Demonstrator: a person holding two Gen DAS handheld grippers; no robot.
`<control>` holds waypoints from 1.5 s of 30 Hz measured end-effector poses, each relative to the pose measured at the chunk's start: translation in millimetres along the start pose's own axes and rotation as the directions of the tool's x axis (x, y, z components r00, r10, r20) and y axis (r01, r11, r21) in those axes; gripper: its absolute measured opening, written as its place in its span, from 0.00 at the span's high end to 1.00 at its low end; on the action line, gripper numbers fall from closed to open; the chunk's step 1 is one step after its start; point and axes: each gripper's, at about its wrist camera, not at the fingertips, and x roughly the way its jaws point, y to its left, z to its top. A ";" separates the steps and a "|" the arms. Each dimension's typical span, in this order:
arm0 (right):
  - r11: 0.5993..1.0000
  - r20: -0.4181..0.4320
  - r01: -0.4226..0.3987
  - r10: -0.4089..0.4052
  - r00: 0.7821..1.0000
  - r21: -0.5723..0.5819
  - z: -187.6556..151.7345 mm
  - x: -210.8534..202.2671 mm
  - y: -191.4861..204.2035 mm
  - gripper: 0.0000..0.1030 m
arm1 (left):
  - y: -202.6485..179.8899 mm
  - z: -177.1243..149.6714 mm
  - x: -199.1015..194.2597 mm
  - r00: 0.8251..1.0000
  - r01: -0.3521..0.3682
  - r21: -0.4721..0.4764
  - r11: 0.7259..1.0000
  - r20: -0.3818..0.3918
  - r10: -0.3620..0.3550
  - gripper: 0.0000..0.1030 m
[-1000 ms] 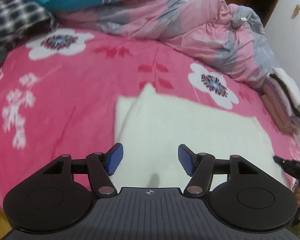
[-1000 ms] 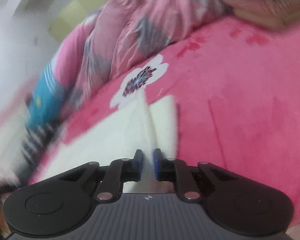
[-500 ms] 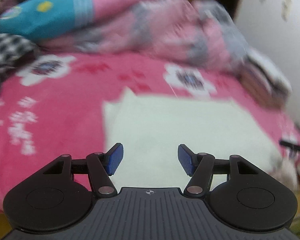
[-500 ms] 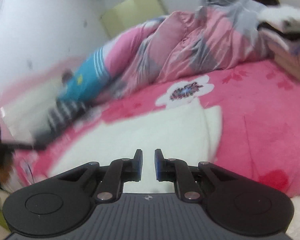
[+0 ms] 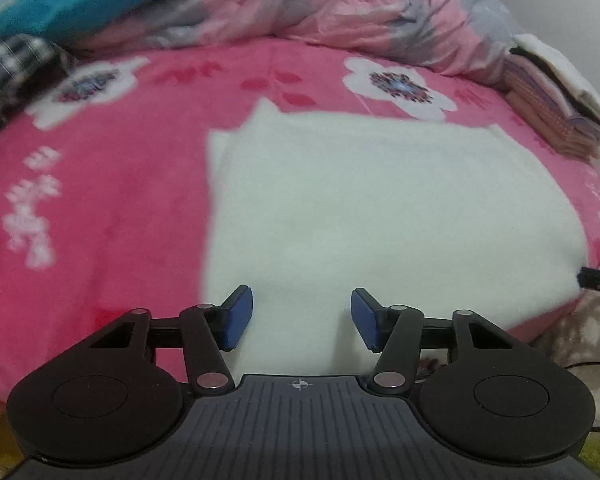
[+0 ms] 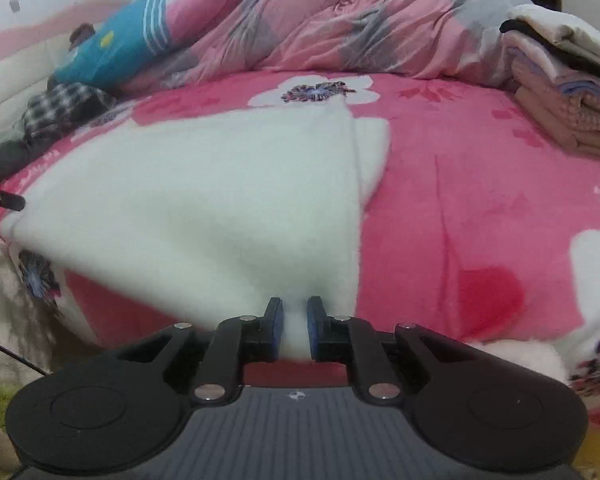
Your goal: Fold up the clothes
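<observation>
My left tool (image 5: 302, 318) hangs with its blue pads wide apart and nothing between them, over the near edge of the white garment (image 5: 380, 208). That garment lies spread on the pink flowered bed (image 5: 100, 200), reaching ahead of the tool and off to its right. My right tool (image 6: 294, 326) has its pads nearly closed, pinching a fold of the white garment's near edge. Ahead and to its right sits a stack of folded clothes (image 6: 568, 100).
</observation>
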 end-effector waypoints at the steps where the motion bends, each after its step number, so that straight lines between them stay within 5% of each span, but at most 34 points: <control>1: 1.000 0.010 0.002 -0.002 1.000 0.008 1.4 -4.2 0.4 0.87 | 7.6 5.6 -17.9 0.997 -0.065 0.031 0.997 0.033 0.064 0.46; 5: 0.998 0.064 0.047 -0.044 0.997 -0.045 -3.9 -25.3 10.9 0.86 | 42.4 19.0 -81.7 0.956 -0.259 0.023 0.965 0.148 0.253 0.44; 8: 0.997 0.113 -0.017 0.026 0.993 -0.074 -0.7 -37.5 30.7 0.86 | 51.3 13.0 -99.9 0.924 -0.331 -0.021 0.943 0.195 0.328 0.44; 11: 0.991 0.097 -0.092 0.102 0.990 -0.094 9.7 -22.0 51.2 0.86 | 39.9 -4.2 -84.8 0.949 -0.240 -0.049 0.969 0.199 0.245 0.44; 15: 0.989 -0.044 -0.014 0.008 0.999 -0.147 0.9 35.7 62.9 0.88 | 8.2 -30.7 -30.8 0.987 -0.096 -0.037 0.995 0.127 0.100 0.44; 17: 0.992 -0.053 -0.014 0.007 0.999 -0.125 8.4 30.8 63.4 0.88 | -4.0 -40.1 -9.0 0.994 -0.053 -0.026 0.998 0.093 0.055 0.45; 19: 0.986 -0.013 0.012 -0.014 1.000 -0.167 20.2 9.3 75.9 0.87 | -13.0 -46.9 0.1 0.994 -0.050 0.003 0.999 0.099 0.050 0.44; 23: 0.973 0.061 -0.076 0.091 0.994 -0.217 27.4 -2.4 99.5 0.86 | -16.1 -49.9 13.5 0.992 -0.077 0.048 0.996 0.100 0.072 0.42; 26: 0.970 -0.039 -0.043 0.035 0.999 -0.241 8.5 48.3 105.0 0.86 | -9.7 -52.1 17.0 0.993 -0.061 0.028 0.998 0.100 0.058 0.42; 30: 0.985 -0.061 -0.039 0.029 0.998 -0.167 25.7 39.0 107.0 0.85 | 2.0 -54.0 19.5 0.993 -0.034 -0.033 0.999 0.112 0.038 0.41; 34: 0.954 0.032 -0.129 0.143 0.989 -0.269 36.4 14.2 143.1 0.85 | 12.2 -58.5 24.8 0.993 0.016 -0.108 0.994 0.114 -0.004 0.40; 39: 0.953 -0.060 -0.153 0.142 0.988 -0.261 18.1 63.5 144.0 0.86 | 19.8 -59.9 22.2 0.992 0.052 -0.135 0.990 0.122 -0.035 0.40; 45: 0.910 -0.003 -0.203 0.217 0.976 -0.362 40.8 30.1 175.6 0.85 | 23.2 -65.4 17.1 0.989 0.055 -0.113 0.992 0.143 -0.039 0.40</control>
